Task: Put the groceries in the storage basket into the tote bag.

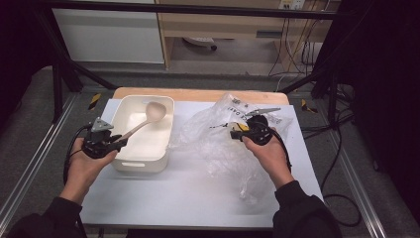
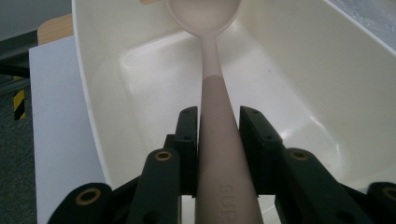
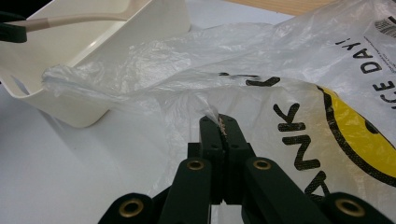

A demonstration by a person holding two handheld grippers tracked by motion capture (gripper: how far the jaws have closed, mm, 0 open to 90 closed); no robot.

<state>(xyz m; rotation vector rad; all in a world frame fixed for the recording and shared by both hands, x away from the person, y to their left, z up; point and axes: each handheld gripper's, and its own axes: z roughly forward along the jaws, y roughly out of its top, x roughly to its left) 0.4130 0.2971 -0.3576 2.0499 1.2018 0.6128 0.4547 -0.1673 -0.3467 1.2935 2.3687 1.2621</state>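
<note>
While left fingers (image 2: 218, 130) clamp the ladle (image 2: 212, 88) handle, right fingers (image 3: 223, 133) clenched on plastic bag (image 3: 299, 88) film

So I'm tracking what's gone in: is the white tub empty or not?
Empty. The white tub shows a bare floor; the ladle, clamped in the left gripper, hangs above it.

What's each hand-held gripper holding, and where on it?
Left hand-held gripper: spoon, clamped on its handle. Right hand-held gripper: plastic bag, pinched at a fold of film.
</note>
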